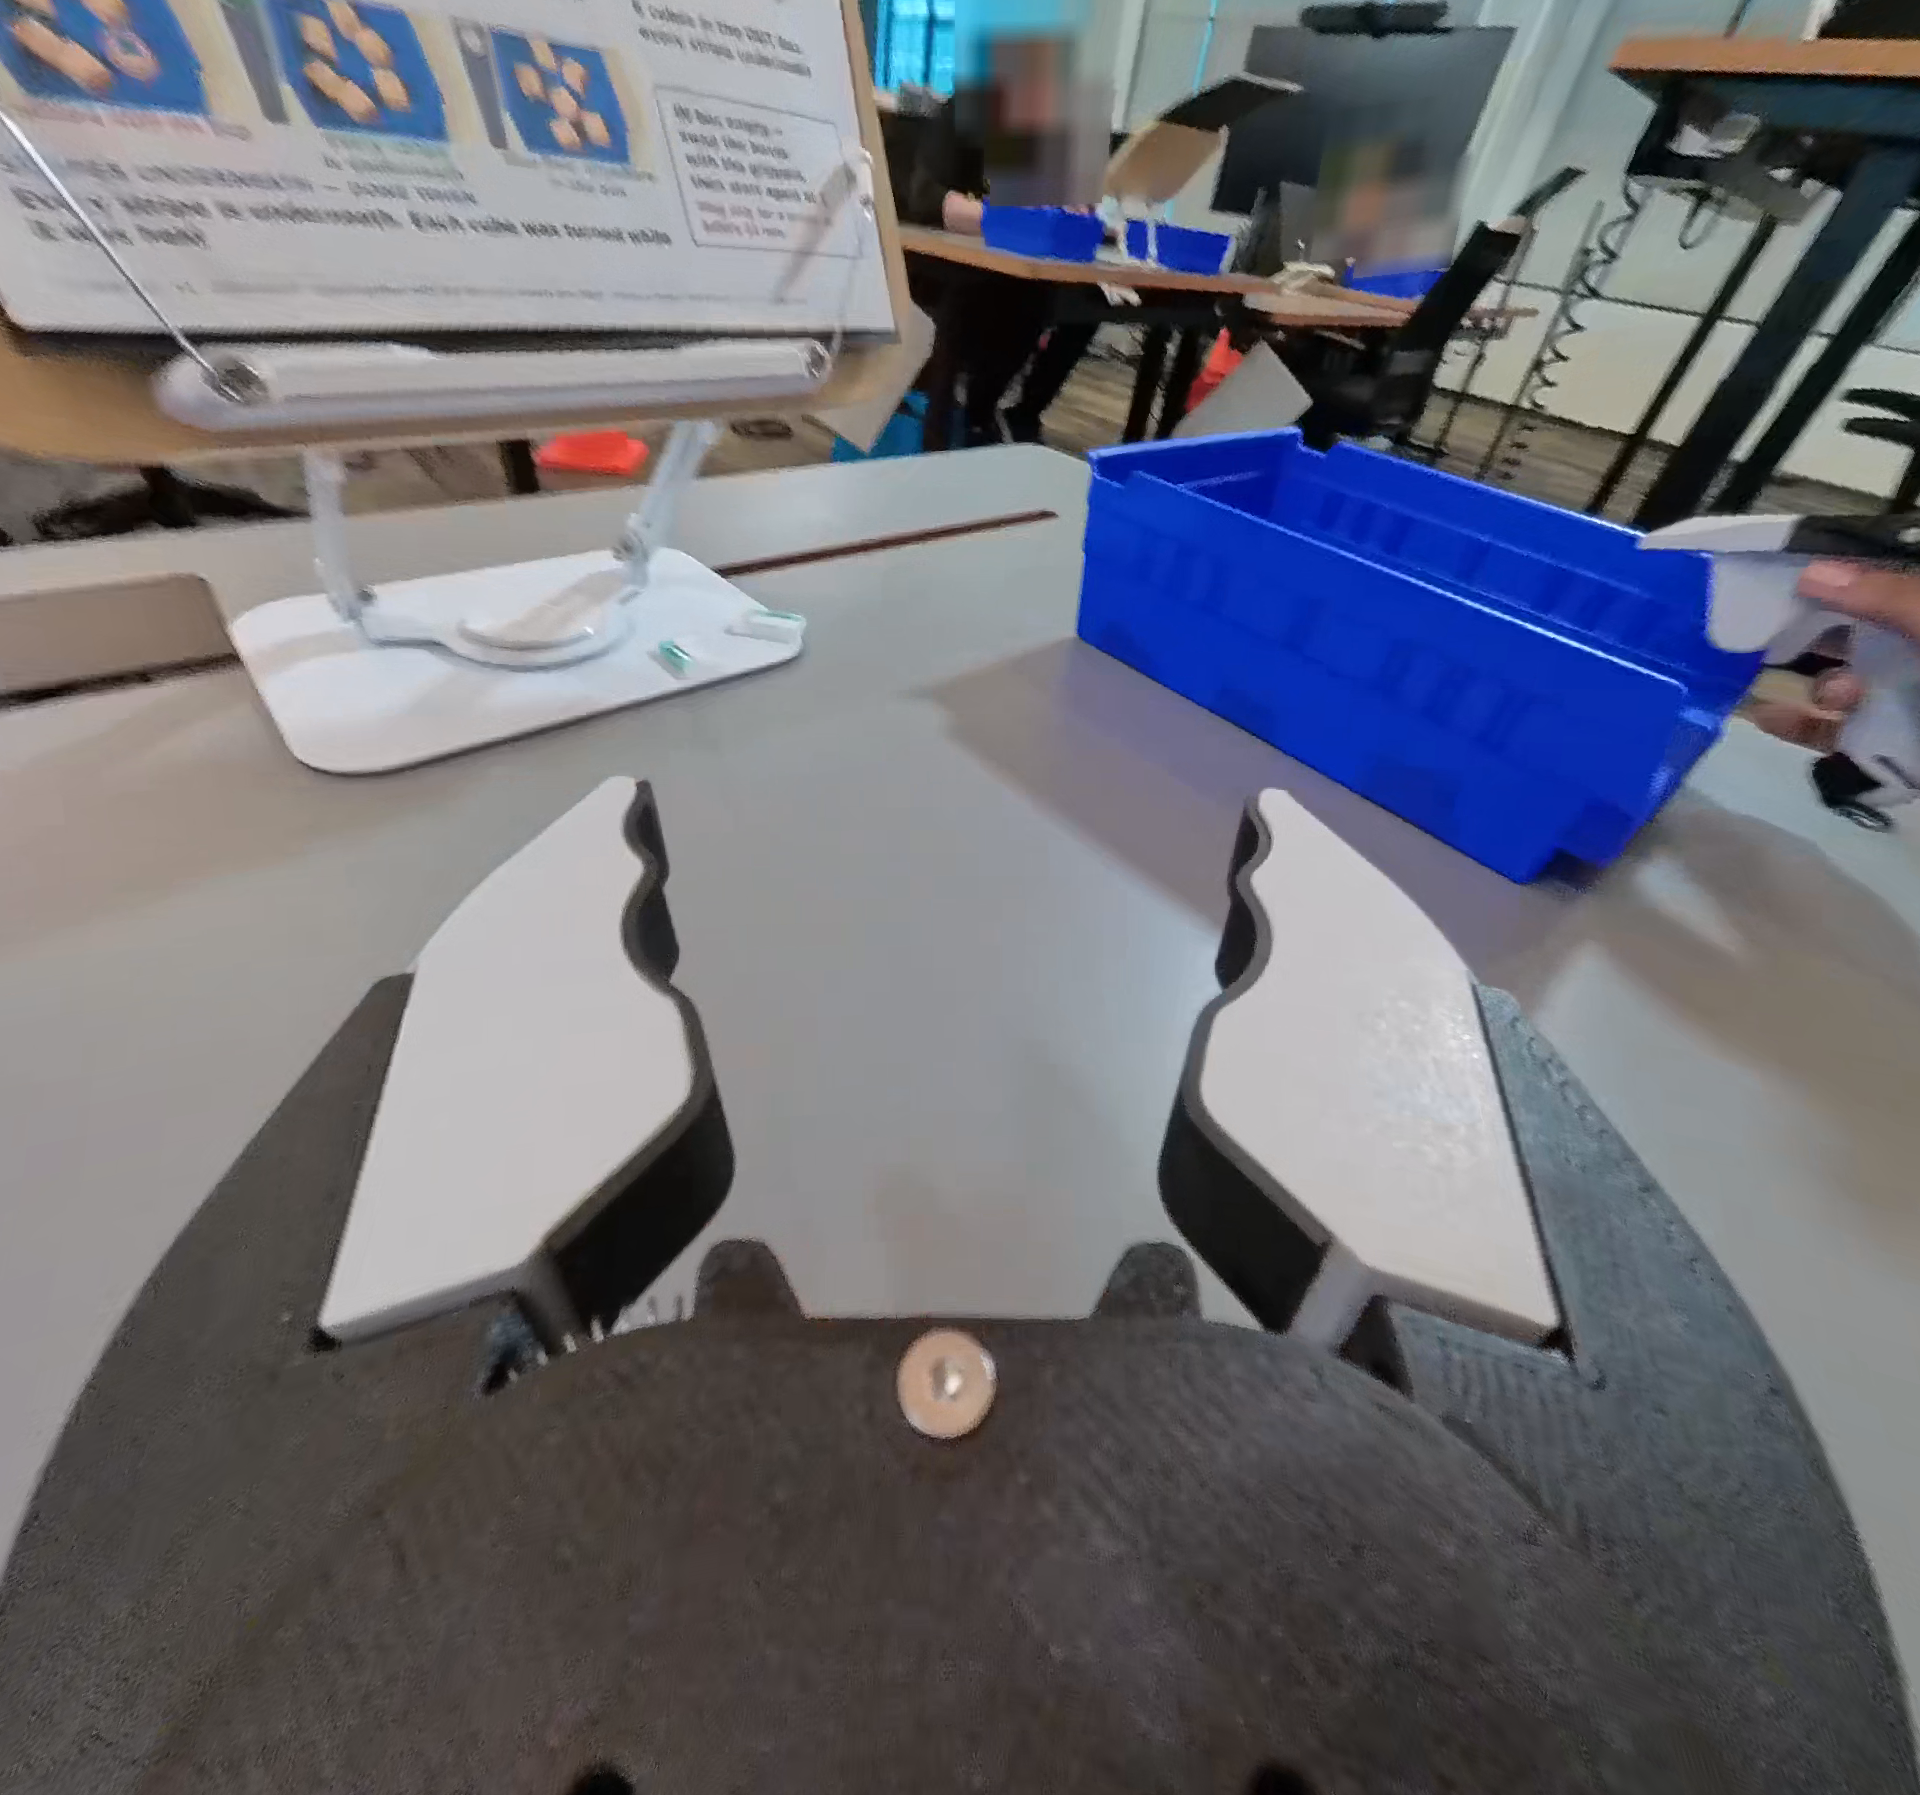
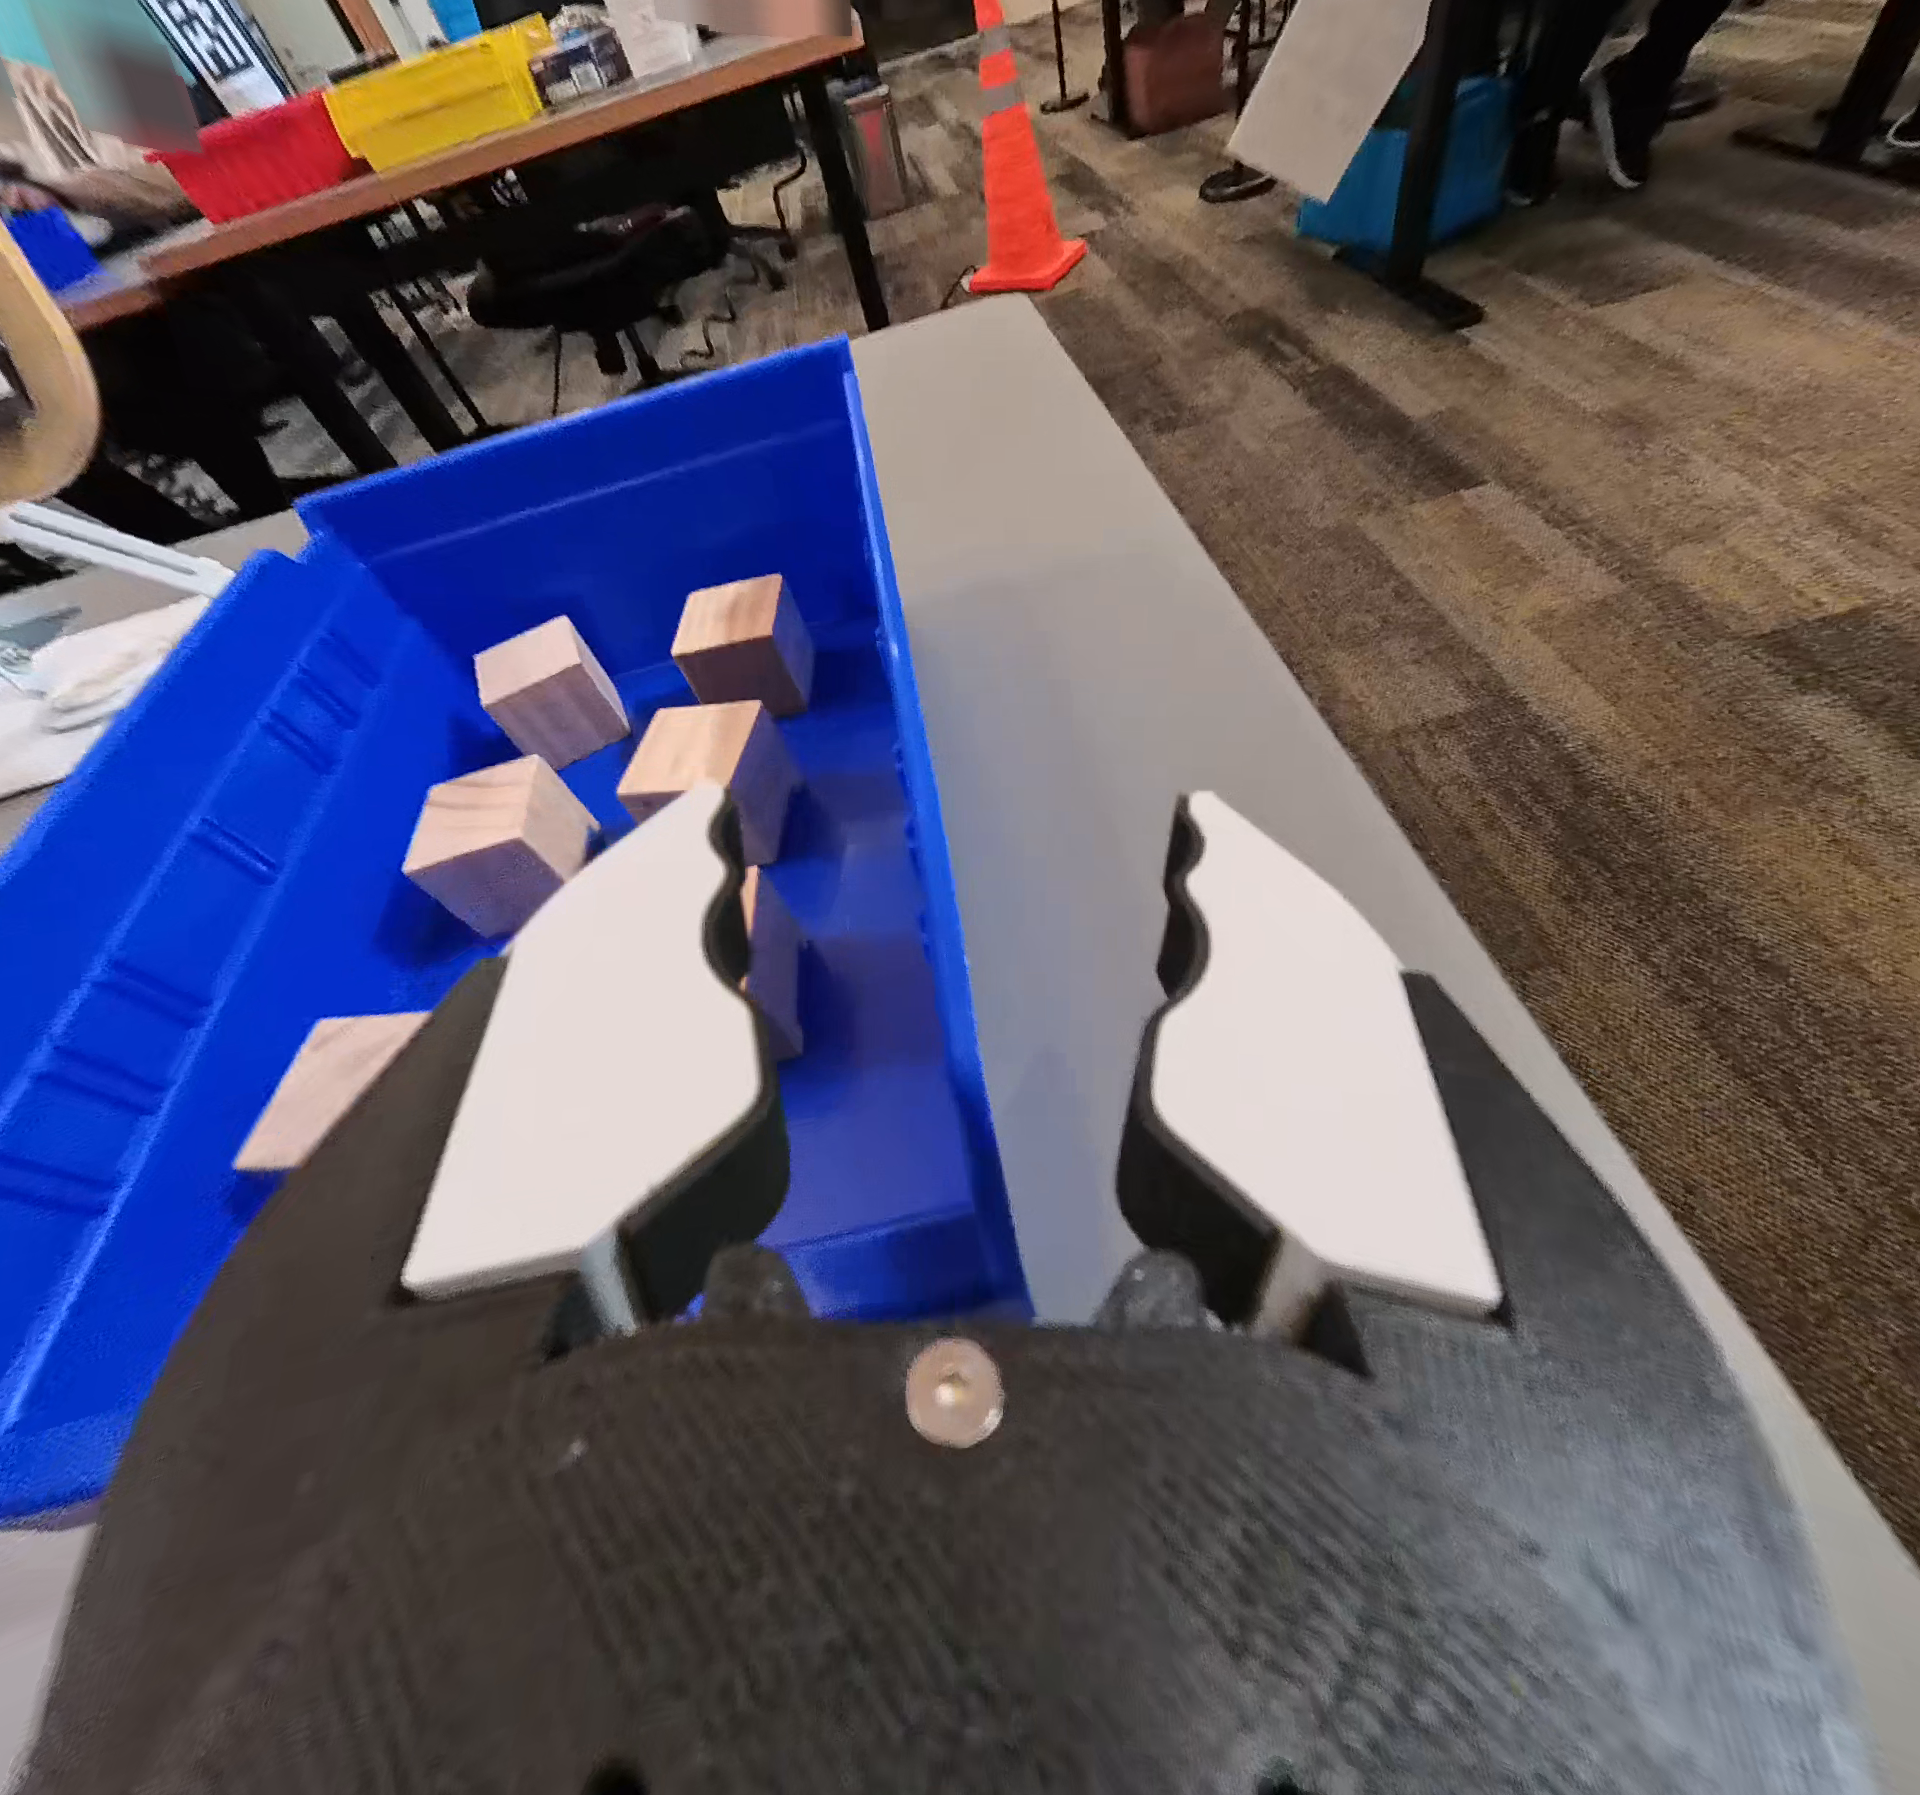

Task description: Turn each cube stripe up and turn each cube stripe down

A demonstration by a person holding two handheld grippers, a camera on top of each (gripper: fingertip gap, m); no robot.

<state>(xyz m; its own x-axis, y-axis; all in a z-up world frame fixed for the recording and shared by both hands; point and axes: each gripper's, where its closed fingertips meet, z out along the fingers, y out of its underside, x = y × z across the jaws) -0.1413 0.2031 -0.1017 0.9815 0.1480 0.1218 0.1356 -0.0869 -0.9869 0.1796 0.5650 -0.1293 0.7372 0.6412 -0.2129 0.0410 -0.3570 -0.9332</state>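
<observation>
In the left wrist view, the left tongs (image 1: 945, 841) gape wide and empty over the bare grey desk (image 1: 935, 966), the blue plastic bin (image 1: 1382, 644) near its far right edge. In the right wrist view, the right tongs (image 2: 951, 852) spread wide, empty, straddling the bin's (image 2: 613, 509) right wall; six plain wooden cubes (image 2: 499, 852) sit inside, no stripes showing.

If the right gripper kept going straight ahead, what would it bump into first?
Probably the blue bin's right wall. The open right gripper straddles that wall, one finger over the cubes, one over the table. Depth is unclear.
</observation>
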